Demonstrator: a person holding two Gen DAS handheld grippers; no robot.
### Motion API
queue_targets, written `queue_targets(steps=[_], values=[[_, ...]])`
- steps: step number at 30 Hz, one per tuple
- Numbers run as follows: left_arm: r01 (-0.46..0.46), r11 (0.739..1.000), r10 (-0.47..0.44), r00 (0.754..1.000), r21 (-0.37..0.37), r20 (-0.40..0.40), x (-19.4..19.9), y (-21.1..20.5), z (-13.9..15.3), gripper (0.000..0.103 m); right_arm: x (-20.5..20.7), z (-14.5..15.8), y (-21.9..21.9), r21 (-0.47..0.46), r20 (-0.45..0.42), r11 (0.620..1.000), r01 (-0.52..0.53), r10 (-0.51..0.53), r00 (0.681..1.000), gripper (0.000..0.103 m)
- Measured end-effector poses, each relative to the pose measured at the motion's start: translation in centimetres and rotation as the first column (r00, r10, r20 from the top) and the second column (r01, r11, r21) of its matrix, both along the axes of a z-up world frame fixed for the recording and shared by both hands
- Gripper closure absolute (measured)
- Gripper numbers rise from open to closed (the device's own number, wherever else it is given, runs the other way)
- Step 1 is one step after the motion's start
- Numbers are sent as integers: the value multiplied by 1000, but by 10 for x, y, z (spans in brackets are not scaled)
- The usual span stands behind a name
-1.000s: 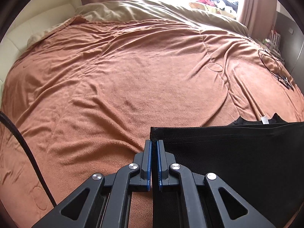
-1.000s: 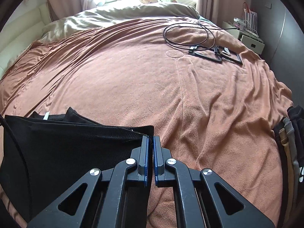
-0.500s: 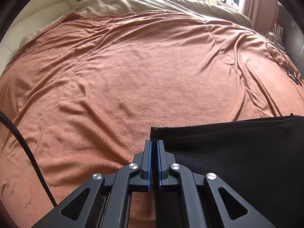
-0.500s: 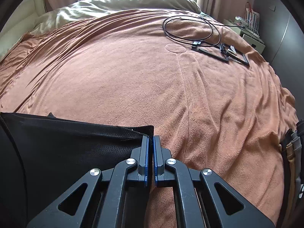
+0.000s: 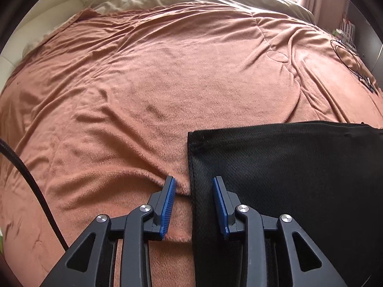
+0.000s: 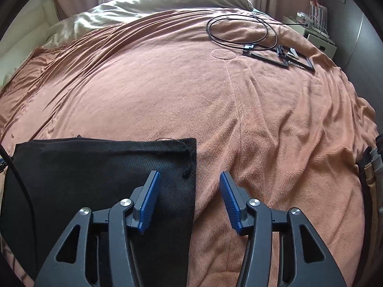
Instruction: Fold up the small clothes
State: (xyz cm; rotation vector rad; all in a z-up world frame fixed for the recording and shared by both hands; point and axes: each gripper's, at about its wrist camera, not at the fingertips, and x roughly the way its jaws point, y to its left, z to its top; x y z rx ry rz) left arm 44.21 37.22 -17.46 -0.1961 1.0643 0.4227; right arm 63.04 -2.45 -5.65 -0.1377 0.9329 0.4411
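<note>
On rust-brown plush blanket (image 5: 167, 83): flat black mesh-knit garment (image 5: 287, 167), long axis running between the two hands. Left gripper (image 5: 194, 205) straddles its left edge, jaws opening, pads clear. Right gripper (image 6: 189, 201) straddles its right edge, also opening, nothing pinched. Both equally near.

The garment (image 5: 287, 167) lay flat on the blanket (image 5: 167, 83) near its front edge, with a cable (image 6: 239, 28) coiled far behind it to the right.
</note>
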Motion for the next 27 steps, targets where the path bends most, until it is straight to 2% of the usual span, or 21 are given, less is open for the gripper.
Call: queue_targets(steps=[8, 10, 11, 15, 21, 25, 26, 27], values=[[-21, 999, 20, 1000, -42, -12, -36, -15, -1, 68, -15, -9, 2, -39, -47, 998, -54, 53, 997, 56], [-21, 999, 20, 1000, -45, -11, -47, -20, -1, 68, -15, -14, 4, -66, -51, 996, -57, 54, 997, 68], [-23, 998, 23, 1000, -52, -12, -52, -21, -1, 68, -13, -15, 6, -74, -54, 996, -56, 52, 997, 82], [-42, 996, 41, 999, -77, -12, -72, -25, -2, 68, -7, -14, 8, -74, -50, 997, -26, 22, 999, 100], [-49, 996, 47, 999, -73, -19, -88, -30, -3, 68, 0, -17, 17, -83, -48, 997, 11, -15, 999, 101], [-58, 996, 56, 998, -68, -28, -95, -31, -1, 68, -7, -11, 11, -49, -57, 998, 42, -45, 997, 100], [-60, 996, 59, 998, -69, -28, -97, -32, 0, 68, -10, -10, 8, -36, -69, 999, 39, -41, 997, 99], [-61, 996, 59, 998, -70, -28, -100, -33, 1, 68, -16, -9, 4, -20, -85, 999, 27, -28, 996, 93]])
